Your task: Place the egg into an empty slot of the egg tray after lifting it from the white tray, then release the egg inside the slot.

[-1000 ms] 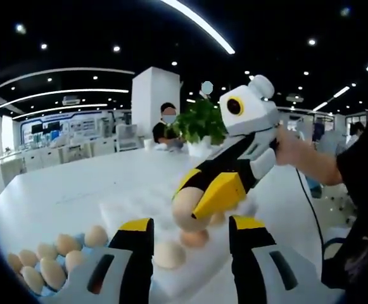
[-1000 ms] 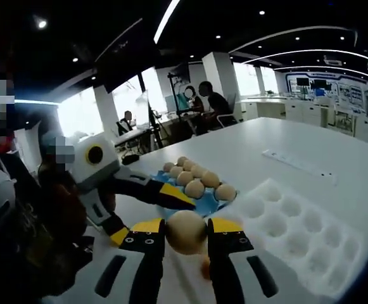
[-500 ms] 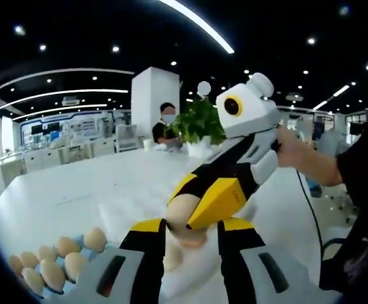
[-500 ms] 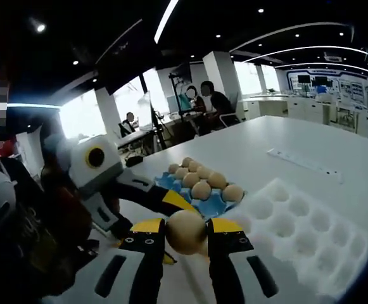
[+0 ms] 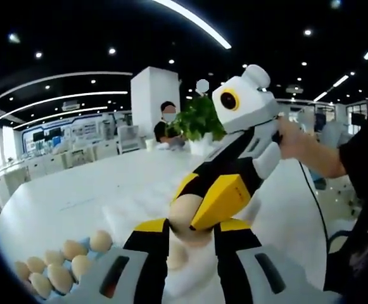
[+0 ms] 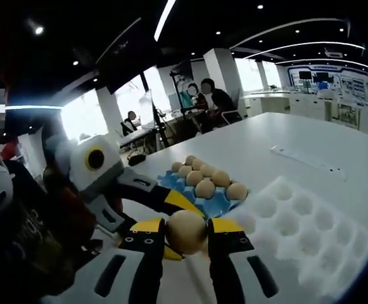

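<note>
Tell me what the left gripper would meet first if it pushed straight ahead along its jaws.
Most likely the beige egg held in the right gripper, which sits just past the left gripper's yellow-tipped jaws. Depth is hard to judge in the left gripper view; the jaws may already be very near it.

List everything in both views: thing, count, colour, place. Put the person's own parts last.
held egg: one, tan, between the right gripper's fingers.
blue egg tray: one, on the table, past the held egg.
eggs in the blue tray: about seven, tan.
white tray: one, many empty cups, right side of the right gripper view.
table: one, white.
potted plant: one, green, far on the table.
right gripper: yellow, black, white; shut on the egg.
left gripper: same colours; fingers close together.
hand: one, holding the right gripper.
</note>
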{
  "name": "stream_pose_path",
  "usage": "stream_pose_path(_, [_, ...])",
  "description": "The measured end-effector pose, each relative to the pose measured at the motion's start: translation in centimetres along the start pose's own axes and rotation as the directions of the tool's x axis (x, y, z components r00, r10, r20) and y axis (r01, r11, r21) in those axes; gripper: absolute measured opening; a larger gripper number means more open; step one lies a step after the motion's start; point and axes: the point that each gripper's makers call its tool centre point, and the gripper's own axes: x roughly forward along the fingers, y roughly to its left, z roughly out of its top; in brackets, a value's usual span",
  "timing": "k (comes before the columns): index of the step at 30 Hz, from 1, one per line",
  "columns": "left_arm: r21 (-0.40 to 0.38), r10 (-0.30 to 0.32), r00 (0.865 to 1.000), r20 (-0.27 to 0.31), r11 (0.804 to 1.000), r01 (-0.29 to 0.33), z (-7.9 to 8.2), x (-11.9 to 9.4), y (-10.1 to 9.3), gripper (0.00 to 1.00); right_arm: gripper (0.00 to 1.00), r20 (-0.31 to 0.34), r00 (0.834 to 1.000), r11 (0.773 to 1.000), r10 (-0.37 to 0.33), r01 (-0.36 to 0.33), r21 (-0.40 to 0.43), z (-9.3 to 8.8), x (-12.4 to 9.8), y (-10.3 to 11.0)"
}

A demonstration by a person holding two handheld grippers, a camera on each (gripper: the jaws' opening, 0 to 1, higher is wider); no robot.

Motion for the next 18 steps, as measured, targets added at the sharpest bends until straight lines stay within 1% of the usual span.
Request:
stream_pose_path(3, [-0.022,0.001,1.000,0.028,1.000,0.000,0.6,-0.2,0.2,0.28,0.29,0.054,0.998,0.999,0.012,-0.010,-0.039,1.0,-0.3,0.0])
stream_pose_path(6, [-0.043,-0.010,0.999,0.041,0.999,0.011,0.8,-0.2,0.2,0.28,0.28,0.063,0.998,0.997,0.014,-0.009,-0.073,1.3,-0.4,0.1])
stream_pose_path(8, [-0.043,-0.009,0.999,0.046,0.999,0.011,0.9,-0.1,0.1,0.28,0.30,0.080,0.997,0.994,0.004,0.004,-0.108,1.7,-0.4,-0.4])
stream_pose_path(11, [-0.049,-0.001,0.999,0.050,0.999,0.003,0.8,-0.1,0.5,0.28,0.37,0.083,0.997,0.993,0.003,0.006,-0.115,1.9,-0.6,-0.9])
stream_pose_path(13, [-0.048,-0.001,0.999,0.053,0.999,0.003,0.8,-0.2,0.7,0.28,0.41,0.098,0.995,0.993,0.005,0.006,-0.119,2.1,-0.7,-1.1])
stream_pose_path(18, [-0.060,0.023,0.999,0.047,0.998,-0.020,0.5,-0.4,1.6,0.28,0.43,0.103,0.995,0.992,0.000,0.013,-0.126,2.2,-1.2,-1.8])
